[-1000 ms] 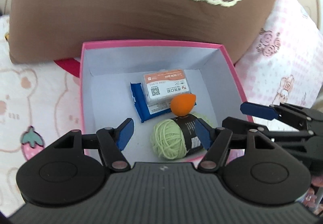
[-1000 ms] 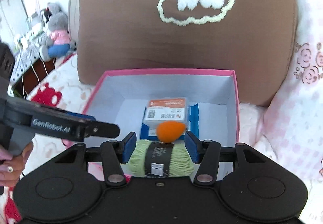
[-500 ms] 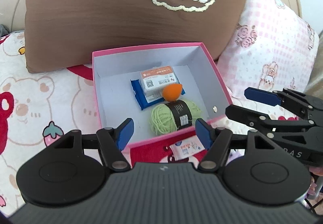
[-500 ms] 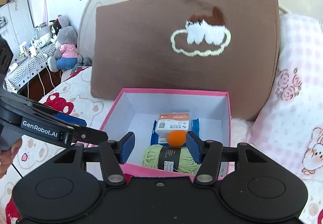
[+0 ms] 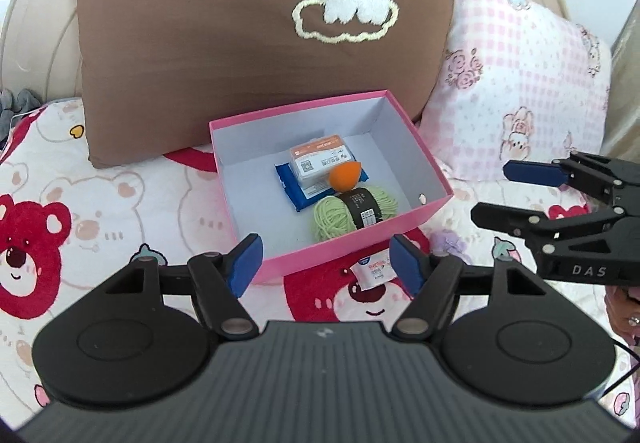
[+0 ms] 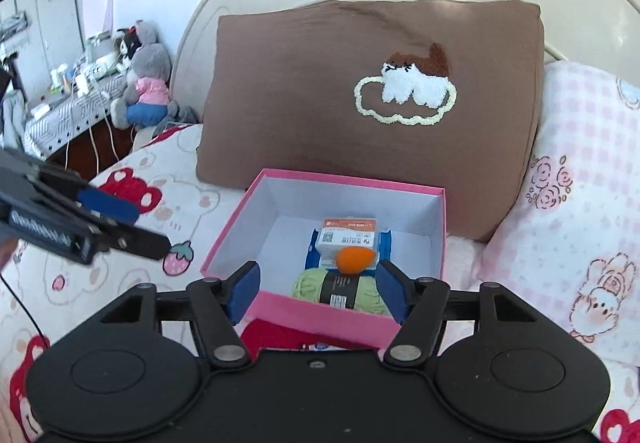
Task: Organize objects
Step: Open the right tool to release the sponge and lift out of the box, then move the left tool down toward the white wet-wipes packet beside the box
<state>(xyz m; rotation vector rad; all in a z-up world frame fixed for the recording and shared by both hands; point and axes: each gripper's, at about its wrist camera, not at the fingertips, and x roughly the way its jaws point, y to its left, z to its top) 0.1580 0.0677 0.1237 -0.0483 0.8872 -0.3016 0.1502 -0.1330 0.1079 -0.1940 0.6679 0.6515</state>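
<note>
A pink box (image 5: 400, 231) (image 6: 224, 243) sits open on the bed. Inside lie a green yarn ball (image 5: 332, 221) (image 6: 306, 285), an orange sponge (image 5: 344, 177) (image 6: 354, 259), a white-and-orange packet (image 5: 320, 159) (image 6: 348, 233) and a blue pack (image 5: 290, 187) (image 6: 310, 245). My left gripper (image 5: 327, 263) is open and empty, held back in front of the box. My right gripper (image 6: 318, 293) is open and empty, also before the box. A small white sachet (image 5: 372, 269) lies on the blanket in front of the box.
A brown pillow (image 5: 240, 43) (image 6: 320, 103) leans on the headboard behind the box. A pink checked pillow (image 5: 520, 83) (image 6: 580, 203) lies to the right. The bear-print blanket (image 5: 80, 203) spreads left. A side table with plush toys (image 6: 140, 83) stands far left.
Both grippers have drawn back and up from the box, which now looks smaller and farther. The objects in the box have not moved. Both stay open.
</note>
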